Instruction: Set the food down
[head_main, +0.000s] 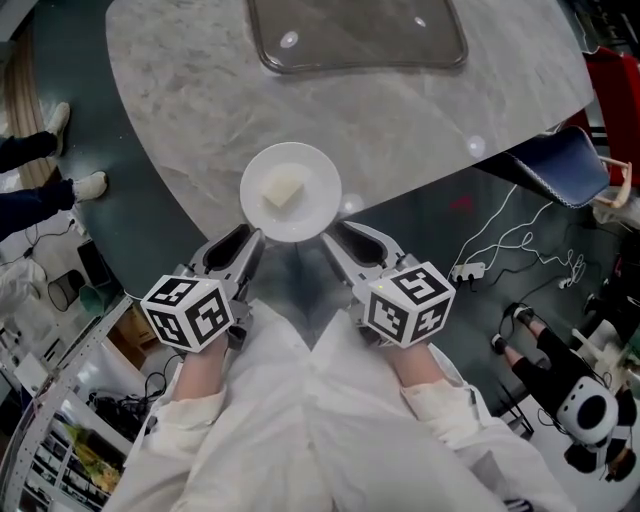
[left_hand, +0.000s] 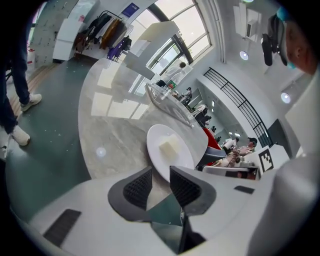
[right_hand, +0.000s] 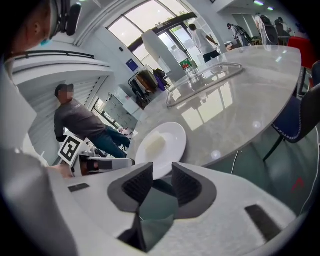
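A round white plate (head_main: 312, 170) carries a pale cream block of food (head_main: 282, 190) and sits at the near tip of the grey marble table (head_main: 200, 90), partly over the edge. Whether it rests on the marble or hangs just above it cannot be told. My left gripper (head_main: 253, 240) is shut on the plate's near-left rim and my right gripper (head_main: 332, 233) on its near-right rim. In the left gripper view the plate (left_hand: 160, 150) with the block (left_hand: 169, 147) runs down between the left gripper (left_hand: 160, 172) pads. The right gripper view shows the plate (right_hand: 172, 140) caught in the right gripper (right_hand: 162, 170).
A clear rectangular tray (head_main: 355, 35) lies at the table's far side. A blue chair (head_main: 560, 165) stands at the right, with cables and a power strip (head_main: 465, 270) on the dark floor. A person's shoes (head_main: 90, 185) are at the left; a seated person (right_hand: 80, 125) is nearby.
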